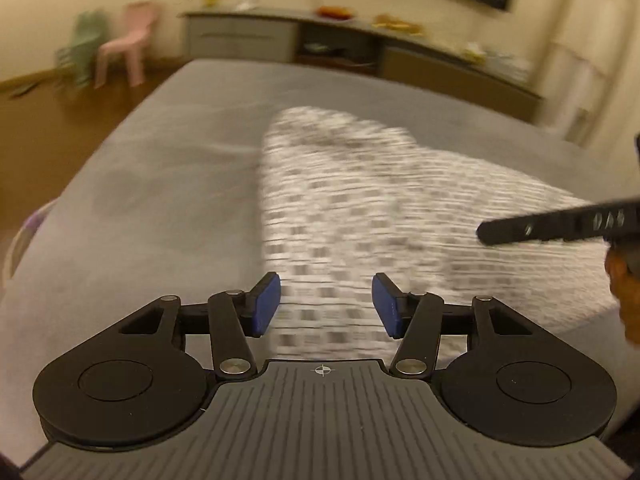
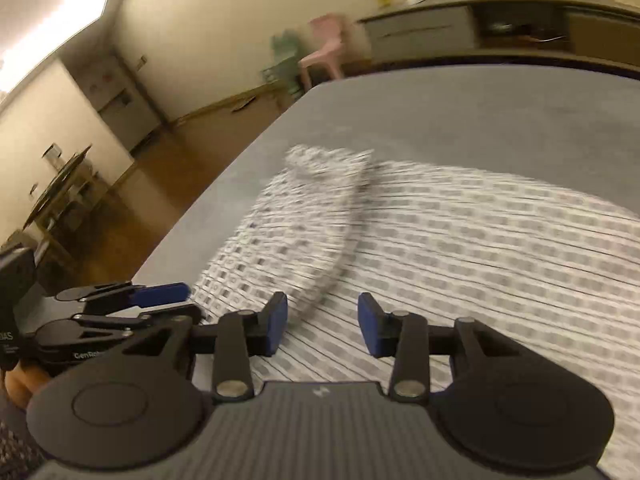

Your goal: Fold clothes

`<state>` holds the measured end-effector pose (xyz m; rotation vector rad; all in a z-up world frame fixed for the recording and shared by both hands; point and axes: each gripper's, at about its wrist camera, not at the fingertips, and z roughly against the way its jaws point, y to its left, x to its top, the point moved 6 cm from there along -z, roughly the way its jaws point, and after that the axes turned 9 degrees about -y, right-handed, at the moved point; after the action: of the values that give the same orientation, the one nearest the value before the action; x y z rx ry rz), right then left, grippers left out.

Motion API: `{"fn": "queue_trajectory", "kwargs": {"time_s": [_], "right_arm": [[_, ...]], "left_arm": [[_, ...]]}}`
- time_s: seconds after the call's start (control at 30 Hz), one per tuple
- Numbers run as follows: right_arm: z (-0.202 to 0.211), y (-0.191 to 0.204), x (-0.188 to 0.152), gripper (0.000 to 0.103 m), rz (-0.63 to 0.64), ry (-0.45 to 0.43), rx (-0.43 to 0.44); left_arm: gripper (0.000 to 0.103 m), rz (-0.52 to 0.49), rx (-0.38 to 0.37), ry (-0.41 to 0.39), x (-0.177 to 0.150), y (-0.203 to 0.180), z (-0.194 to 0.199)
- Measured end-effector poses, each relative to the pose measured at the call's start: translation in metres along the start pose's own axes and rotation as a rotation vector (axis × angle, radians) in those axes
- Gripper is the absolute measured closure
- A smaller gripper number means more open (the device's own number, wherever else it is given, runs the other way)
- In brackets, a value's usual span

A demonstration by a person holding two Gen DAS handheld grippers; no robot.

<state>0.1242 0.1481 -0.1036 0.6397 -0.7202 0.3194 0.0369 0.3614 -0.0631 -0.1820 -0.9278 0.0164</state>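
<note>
Checked garment (image 1: 360, 208): white with grey checks, spread on the grey bed (image 1: 160, 184), one part folded over along a curved edge (image 2: 344, 240) in the right wrist view.

Left gripper (image 1: 326, 304): fingers spread apart, holding nothing; the garment lies directly ahead of and under the blue pads (image 1: 267, 304), though contact with the cloth cannot be made out.

Right gripper (image 2: 322, 330): fingers likewise apart and empty, above the garment's near part, the folded edge just ahead of its left pad (image 2: 278, 328). It also enters the left wrist view from the right (image 1: 560, 226), over the cloth.

Background: pink chair (image 1: 124, 44), green chair (image 1: 84, 44), long cabinet (image 1: 340, 40) by the wall.

Visibility: the garment's pattern is smeared by motion blur; its right side is cut off in the right wrist view, its near edge hidden behind both gripper bodies.
</note>
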Motion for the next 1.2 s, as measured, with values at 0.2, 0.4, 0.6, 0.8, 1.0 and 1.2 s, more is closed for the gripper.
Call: {"fn": "queue_trajectory", "kwargs": {"time_s": [0.2,0.4,0.6,0.8,1.0,1.2], "right_arm": [[-0.042,0.035,-0.007,0.097,-0.02,0.059,0.008],[-0.035,0.031,-0.017,0.098,0.082,0.122,-0.067],[-0.02,0.031,-0.003,0.087,0.103,0.045,-0.063],[-0.041,0.059,0.005,0.087,0.183,0.027,-0.007],[-0.063,0.08,-0.02,0.085,0.181,0.145,0.107],[-0.05,0.049,0.018,0.084,0.134,0.035,0.033]], "left_arm": [[0.103,-0.02,-0.041,0.026,-0.008,0.006,-0.021],[0.103,0.668,-0.326,0.072,-0.014,0.077,-0.025],[0.103,0.893,-0.35,0.055,-0.03,0.105,-0.021],[0.078,0.508,-0.196,-0.052,0.0,0.061,0.009],[0.102,0.308,0.063,-0.025,-0.004,0.057,0.001],[0.095,0.11,-0.039,-0.125,0.021,-0.003,0.036]]}}
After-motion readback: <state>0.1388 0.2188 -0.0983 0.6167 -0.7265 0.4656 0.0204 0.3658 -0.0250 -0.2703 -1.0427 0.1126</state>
